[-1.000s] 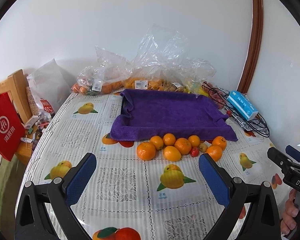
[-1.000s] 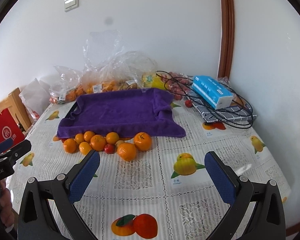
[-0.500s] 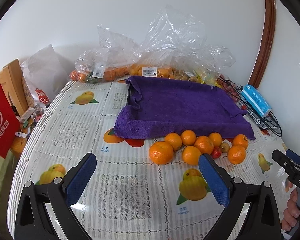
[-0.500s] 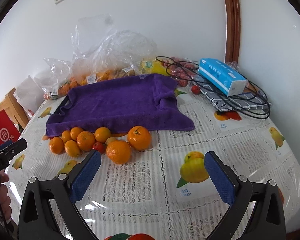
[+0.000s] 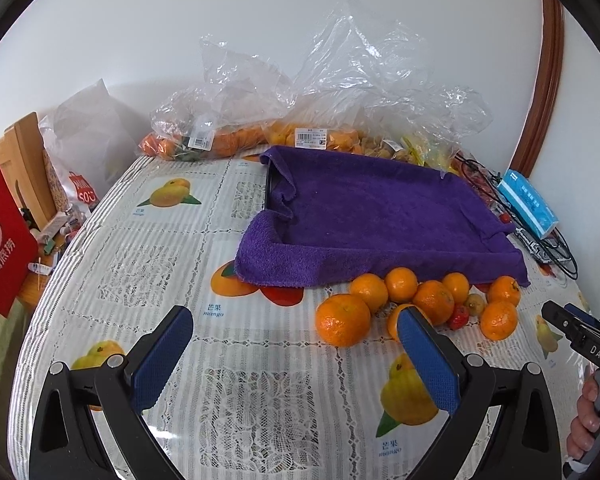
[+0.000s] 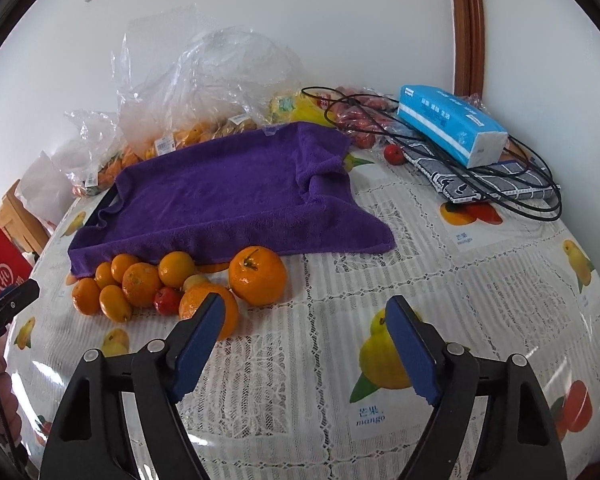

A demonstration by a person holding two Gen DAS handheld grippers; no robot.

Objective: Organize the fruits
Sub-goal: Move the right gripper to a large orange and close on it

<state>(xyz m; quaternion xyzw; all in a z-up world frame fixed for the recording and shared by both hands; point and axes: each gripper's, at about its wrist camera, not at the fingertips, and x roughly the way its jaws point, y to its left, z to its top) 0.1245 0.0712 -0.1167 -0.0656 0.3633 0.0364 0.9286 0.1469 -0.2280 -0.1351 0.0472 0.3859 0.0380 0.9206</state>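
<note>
At the far left a red paper bag [image 5: 5, 236] carried a white round logo and three white Chinese characters, and beside it a white plastic bag [image 5: 85, 148] showed red print I could not read fully. The tablecloth [image 5: 148, 264] bore fruit pictures, each captioned "芒果 mango". Behind, against the wall, clear plastic bags [image 5: 320, 92] held oranges and small yellow fruit, with white price stickers too small to read.

My left gripper [image 5: 294, 322] hung above the cloth with its blue pads [image 5: 162, 354] spread wide, nothing between them. In the middle lay a black tray draped in a purple towel [image 5: 380, 220], with nothing lying on the towel. The loose mandarins [image 5: 404, 300] sat in a cluster on the cloth, touching the towel's near edge; the biggest one [image 5: 343, 319] lay leftmost, and two small red fruits [image 5: 459, 318] and a pale yellowish one nestled among them. My left gripper's right pad overlapped one mandarin in view.

My right gripper [image 6: 304, 322] was likewise spread wide and empty, its left pad [image 6: 196, 346] just before a mandarin [image 6: 210, 312], with a stemmed mandarin [image 6: 257, 275] beside it. To the right, a blue tissue pack [image 6: 452, 124] with Chinese writing I could not make out rested on a checked cloth [image 6: 492, 178], with black cable [image 6: 512, 196] looped around them. A red fruit [image 6: 393, 154] lay nearby.
</note>
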